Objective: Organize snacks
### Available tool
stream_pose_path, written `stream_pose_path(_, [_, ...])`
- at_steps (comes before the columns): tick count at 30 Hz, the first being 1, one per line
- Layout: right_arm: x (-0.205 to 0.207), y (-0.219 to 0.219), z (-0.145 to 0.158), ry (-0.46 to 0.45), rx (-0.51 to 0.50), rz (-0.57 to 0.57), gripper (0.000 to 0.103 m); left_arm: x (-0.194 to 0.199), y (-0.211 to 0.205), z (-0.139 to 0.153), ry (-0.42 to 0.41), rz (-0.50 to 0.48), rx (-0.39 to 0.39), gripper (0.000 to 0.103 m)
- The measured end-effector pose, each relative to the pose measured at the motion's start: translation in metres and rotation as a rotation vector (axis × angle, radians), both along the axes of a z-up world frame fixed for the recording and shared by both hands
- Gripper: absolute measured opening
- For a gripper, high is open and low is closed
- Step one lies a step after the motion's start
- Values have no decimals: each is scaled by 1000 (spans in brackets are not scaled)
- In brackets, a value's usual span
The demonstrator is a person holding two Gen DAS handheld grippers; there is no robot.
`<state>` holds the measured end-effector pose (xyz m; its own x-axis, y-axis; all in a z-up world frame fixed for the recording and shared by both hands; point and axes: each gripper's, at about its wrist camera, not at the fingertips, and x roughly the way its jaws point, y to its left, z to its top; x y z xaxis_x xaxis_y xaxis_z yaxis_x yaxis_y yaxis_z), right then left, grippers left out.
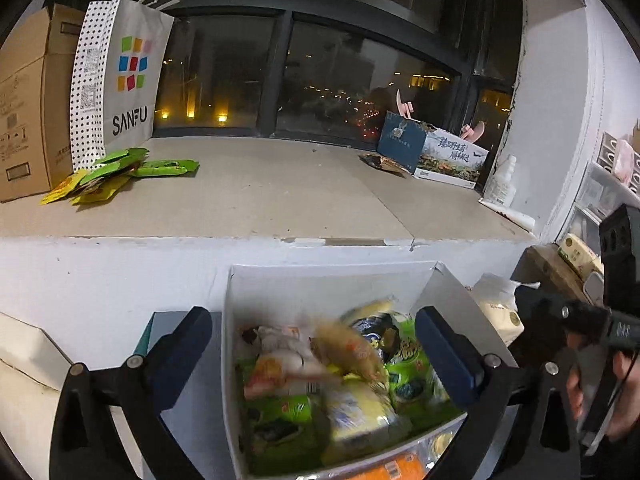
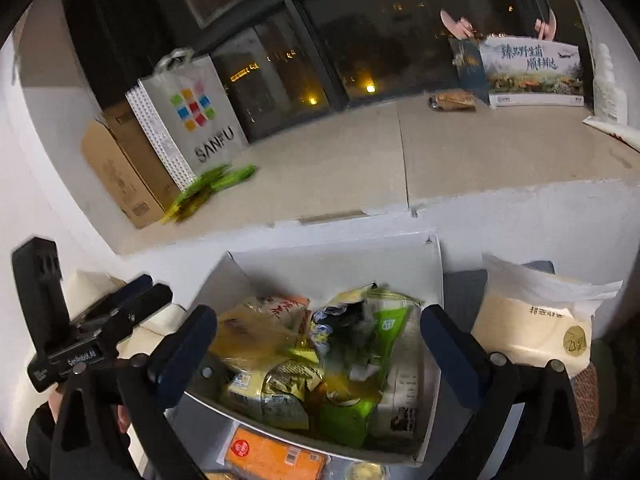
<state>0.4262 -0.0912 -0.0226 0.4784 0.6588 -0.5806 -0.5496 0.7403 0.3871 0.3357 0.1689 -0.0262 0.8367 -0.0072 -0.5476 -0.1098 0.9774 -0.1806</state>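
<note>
While both tongs (image 1: 314, 354) (image 2: 320, 344) gape empty, the snack box (image 1: 304, 280) sits just below them.

Box of snacks (image 1: 320, 380) at lower centre, below the window ledge (image 1: 260, 200); shopping bag (image 1: 120, 80) and cardboard box (image 1: 28, 100) upper left, snack packets (image 1: 116, 176) before them; printed carton (image 1: 440, 156) upper right.

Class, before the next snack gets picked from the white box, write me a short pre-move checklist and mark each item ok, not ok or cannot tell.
1. Left gripper open, nothing between its fingers: ok.
2. Right gripper open and empty: ok.
3. White box within view under both grippers: ok.
4. Ledge has bare room beside the green packets: ok.
5. Next snack sharply identified in the blurred pile: cannot tell.
</note>
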Motion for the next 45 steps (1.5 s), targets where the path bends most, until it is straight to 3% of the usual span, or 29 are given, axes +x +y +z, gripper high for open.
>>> stream_pose_path(4, [-8, -5, 9, -28, -4, -7, 103, -26, -6, 12, -35, -4, 27, 103])
stream_pose_path(9, [-44, -4, 32, -160, -22, 24, 103, -75, -20, 35, -100, -4, 48, 103])
stream_pose_path(15, [-120, -21, 59, -335, -7, 92, 103, -165, -50, 50, -194, -34, 36, 103])
stream_pose_path(20, [-182, -43, 60, -431, -14, 122, 103, -228, -73, 46, -222, -57, 29, 103])
stream_pose_path(26, [-242, -71, 44, -475, -48, 96, 103, -289, -97, 28, -226, -70, 25, 103])
stream_pose_path(34, [-301, -102, 16, -449, 27, 87, 103, -344, -96, -7, -174, 9, -7, 103])
stream_pose_path(42, [-312, -95, -25, -445, -96, 108, 103, -345, -78, -17, -149, 48, -54, 103])
stream_pose_path(45, [-309, -89, -36, -409, -113, 131, 103, -344, -84, -18, -143, 48, -24, 103])
